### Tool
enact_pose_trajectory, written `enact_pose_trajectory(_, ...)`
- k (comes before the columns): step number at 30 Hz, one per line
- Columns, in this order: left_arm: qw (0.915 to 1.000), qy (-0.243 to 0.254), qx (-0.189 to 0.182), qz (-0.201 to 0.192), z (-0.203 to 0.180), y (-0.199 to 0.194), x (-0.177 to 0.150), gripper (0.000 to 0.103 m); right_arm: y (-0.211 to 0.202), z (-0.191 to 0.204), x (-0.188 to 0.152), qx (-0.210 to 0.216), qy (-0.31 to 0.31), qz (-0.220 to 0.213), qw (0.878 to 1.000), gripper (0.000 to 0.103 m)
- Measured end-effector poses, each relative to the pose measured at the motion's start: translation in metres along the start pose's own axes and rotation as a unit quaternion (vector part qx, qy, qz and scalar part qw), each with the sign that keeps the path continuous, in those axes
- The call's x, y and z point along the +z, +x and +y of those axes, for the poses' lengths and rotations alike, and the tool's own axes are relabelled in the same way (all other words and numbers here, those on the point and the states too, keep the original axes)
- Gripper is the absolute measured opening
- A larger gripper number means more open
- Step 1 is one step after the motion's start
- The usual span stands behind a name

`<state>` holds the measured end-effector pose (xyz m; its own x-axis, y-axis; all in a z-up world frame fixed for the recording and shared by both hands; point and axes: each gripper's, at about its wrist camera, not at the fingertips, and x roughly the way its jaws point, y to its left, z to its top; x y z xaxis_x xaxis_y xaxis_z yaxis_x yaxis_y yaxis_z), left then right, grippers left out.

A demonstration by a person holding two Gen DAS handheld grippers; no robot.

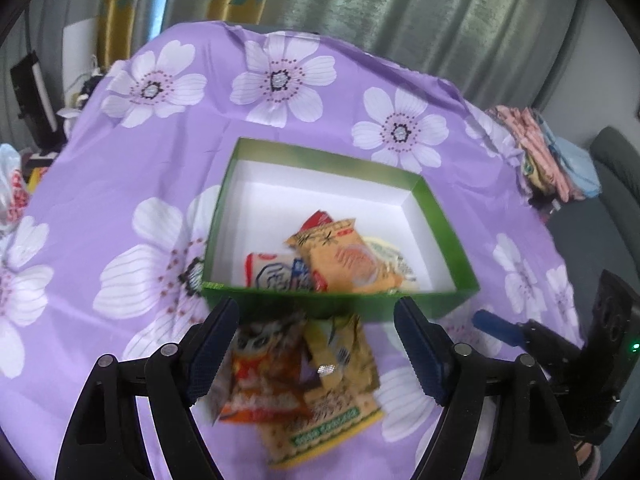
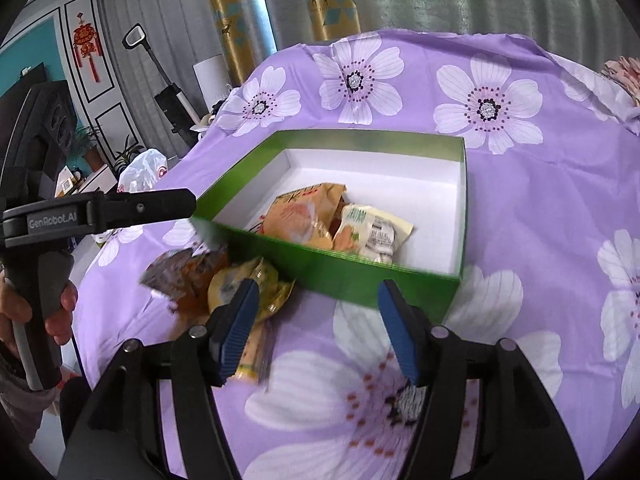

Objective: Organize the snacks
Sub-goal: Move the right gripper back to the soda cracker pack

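1. 2 grippers are seen over a bench draped in a purple flowered cloth [image 1: 120, 168], and a green box [image 1: 436, 216] with a white inside is set on that cloth.
2. 3 snack packets at least are lying inside the box, toward its near wall: a tan packet [image 1: 352, 256], a white and blue packet [image 1: 280, 276] and a pale packet with a green label [image 2: 372, 232].
3. 2 more packets are left outside the box on the cloth, just in front of its near wall – an orange and dark packet [image 1: 264, 376] and a yellow packet with a green band [image 1: 340, 400], the two overlapping.
4. The left gripper [image 1: 316, 344] is held with its jaws spread wide above those 2 outside packets; nothing is pressed between its pads, and neither packet is gripped.
5. The right gripper [image 2: 320, 328] is likewise parted, with only cloth seen in the gap; its left finger [image 2: 236, 328] is shown in front of the yellow packet, though contact cannot be told.
6. A hand [image 2: 52, 312] is seen wrapped around the left gripper's handle at the left edge of the right wrist view.
7. Both views are blurred around the outside packets, so their print is not readable.
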<state>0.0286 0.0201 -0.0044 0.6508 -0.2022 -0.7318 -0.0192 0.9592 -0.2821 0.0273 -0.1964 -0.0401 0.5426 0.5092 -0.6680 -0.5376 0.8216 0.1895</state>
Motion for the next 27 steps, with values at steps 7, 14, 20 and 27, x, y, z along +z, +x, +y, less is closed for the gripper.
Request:
enact_pose_trajectory(7,0.9998,0.015,0.011,0.002,-0.009,-0.018,-0.024,0.080,-0.013,0.015,-0.019,0.006,-0.009,0.011,1.000,0.062)
enact_pose_trajectory(14,0.9999,0.008,0.005,0.011,-0.007,-0.028,-0.045,0.080,-0.018,0.027,-0.029,0.013,-0.013,0.018,1.000,0.062)
enact_pose_trajectory(20,0.9998,-0.009,0.003,0.018,0.001,-0.038,-0.064,0.080,-0.016,0.038,-0.033,0.037,-0.020,0.020,0.999,0.062)
enact_pose_trajectory(27,0.9983,-0.049,0.018,0.025,0.021,-0.044,-0.079,0.080,0.000,0.044,-0.033,0.058,-0.032,0.044,0.997,0.062)
